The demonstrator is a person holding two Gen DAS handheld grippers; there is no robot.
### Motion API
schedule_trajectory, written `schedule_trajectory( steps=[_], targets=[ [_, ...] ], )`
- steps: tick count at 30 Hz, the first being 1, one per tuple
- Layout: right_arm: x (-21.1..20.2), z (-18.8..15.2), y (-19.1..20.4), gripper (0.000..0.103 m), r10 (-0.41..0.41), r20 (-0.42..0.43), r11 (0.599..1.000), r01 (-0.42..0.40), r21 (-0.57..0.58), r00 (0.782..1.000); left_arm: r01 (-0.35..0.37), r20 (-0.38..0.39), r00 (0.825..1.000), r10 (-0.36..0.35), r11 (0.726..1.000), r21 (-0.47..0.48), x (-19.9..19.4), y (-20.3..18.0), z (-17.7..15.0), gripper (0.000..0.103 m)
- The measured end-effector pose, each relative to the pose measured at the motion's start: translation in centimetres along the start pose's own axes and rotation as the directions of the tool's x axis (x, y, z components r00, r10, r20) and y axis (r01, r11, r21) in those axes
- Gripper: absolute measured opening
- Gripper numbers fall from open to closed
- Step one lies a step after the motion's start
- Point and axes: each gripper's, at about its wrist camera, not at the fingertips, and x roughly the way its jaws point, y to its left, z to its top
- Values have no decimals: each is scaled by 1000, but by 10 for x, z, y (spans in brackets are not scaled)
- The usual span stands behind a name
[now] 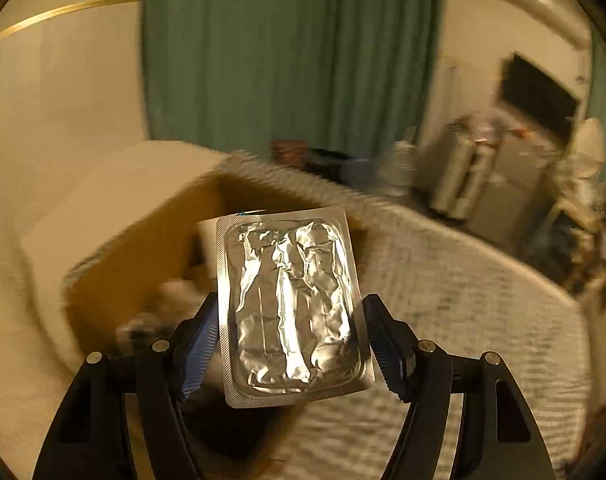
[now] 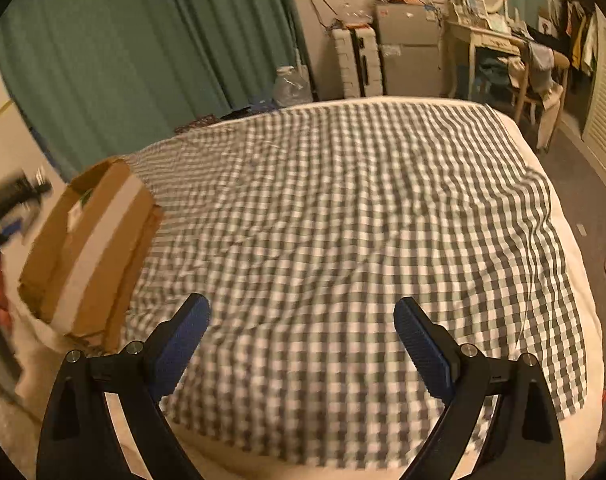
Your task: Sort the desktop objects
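Left gripper (image 1: pixel 291 336) pinching a foil blister pack (image 1: pixel 293 306) above a cardboard box (image 1: pixel 143 240).
Right gripper (image 2: pixel 303 344) spread wide and empty over the checked cloth (image 2: pixel 343 208).

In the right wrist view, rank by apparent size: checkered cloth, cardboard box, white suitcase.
1. checkered cloth
2. cardboard box
3. white suitcase, though it stands far back, so it may only look smaller than the box.

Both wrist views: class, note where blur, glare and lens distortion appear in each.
Left wrist view: background motion-smeared, glare on the sharp foil blister pack, edges bowed. Right wrist view: checked cloth slightly soft, cardboard box blurred at left, round dark fisheye border.
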Motion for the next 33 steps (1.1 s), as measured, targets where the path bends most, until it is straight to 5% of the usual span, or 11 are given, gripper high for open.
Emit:
schedule_trajectory(
  steps=[3, 5, 9, 14, 19, 33],
  targets=[
    [-8, 6, 23, 94, 7, 13, 1000, -6, -21, 1000, -72, -23, 997, 76, 984, 161, 24, 7, -16, 81],
    [-12, 16, 38, 96, 4, 34, 999, -3, -38, 999, -151, 7, 988, 153, 964, 219, 28, 10, -24, 102],
    [-11, 34, 68, 103, 11, 63, 1000, -10, -27, 998, -11, 57, 998, -3, 967, 254, 10, -2, -23, 103],
    [1, 46, 99, 103, -11, 103, 1000, 14, -25, 995, 77, 63, 993, -95, 966, 246, 8, 2, -13, 103],
    [23, 48, 121, 103, -45, 103, 993, 56, -107, 994, 81, 65, 993, -100, 967, 243, 1, -3, -17, 103],
    [62, 36, 137, 103, -47, 45, 996, 51, -77, 998, 111, -5, 994, -113, 967, 231, 10, -3, -31, 103]
  ],
)
